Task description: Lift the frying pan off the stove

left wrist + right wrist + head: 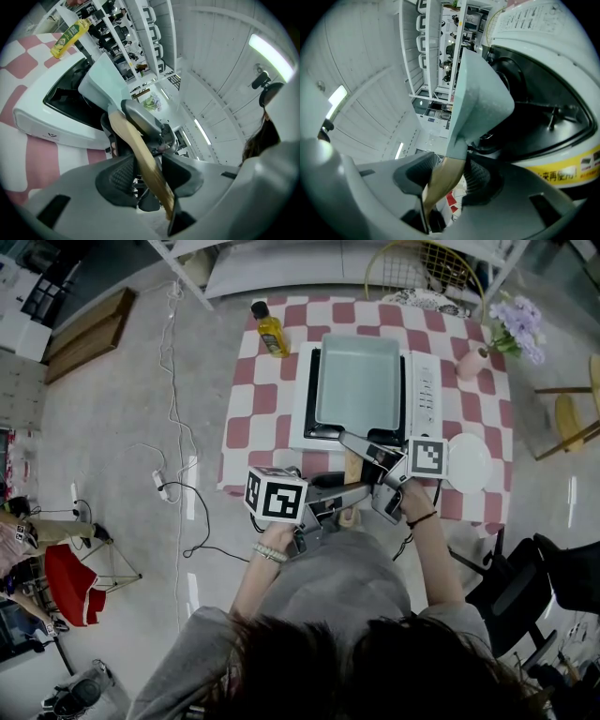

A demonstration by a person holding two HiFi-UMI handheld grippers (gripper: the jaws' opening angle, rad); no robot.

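A pale blue rectangular frying pan [359,378] rests over the white stove [424,390], its wooden handle [352,468] pointing toward me. My left gripper [339,500] is shut on the near end of the handle. My right gripper [364,454] is shut on it closer to the pan. The left gripper view has the handle [140,154] pinched between the pads, with the pan [101,82] beyond. In the right gripper view the handle [443,180] is clamped too, and the pan [480,98] stands over the black burner well [543,117]. Whether the pan touches the burner, I cannot tell.
The stove stands on a table with a red-and-white checked cloth [258,399]. A yellow oil bottle [270,329] stands at the far left, a pink vase of flowers [473,362] at the far right, a white plate [469,462] at the near right. Cables run over the floor at left.
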